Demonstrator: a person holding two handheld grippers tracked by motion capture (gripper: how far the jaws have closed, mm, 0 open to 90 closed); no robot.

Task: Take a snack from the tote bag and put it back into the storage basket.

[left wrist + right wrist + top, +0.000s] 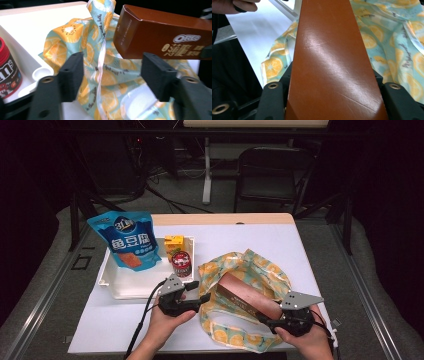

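Note:
A long brown Oreo biscuit box (247, 297) (160, 37) (332, 62) is held tilted over a lemon-print cloth bag (260, 265) (65, 42) (387, 37) lying crumpled on the white table. My right gripper (265, 320) (332, 100) is shut on the box's near end, one jaw on each side. My left gripper (202, 297) (112, 72) stands open at the bag's left edge. A raised fold of the bag with its pale ribbon hangs between the jaws without being pinched. The box's far end sits just above and beyond the left gripper's right jaw.
A white tray (130, 287) (25, 45) at the left holds a blue snack pouch (129, 240), a yellow carton (174, 243) and a red M&M's can (181, 263) (7, 72). A folding chair (272, 175) stands beyond the table's far edge.

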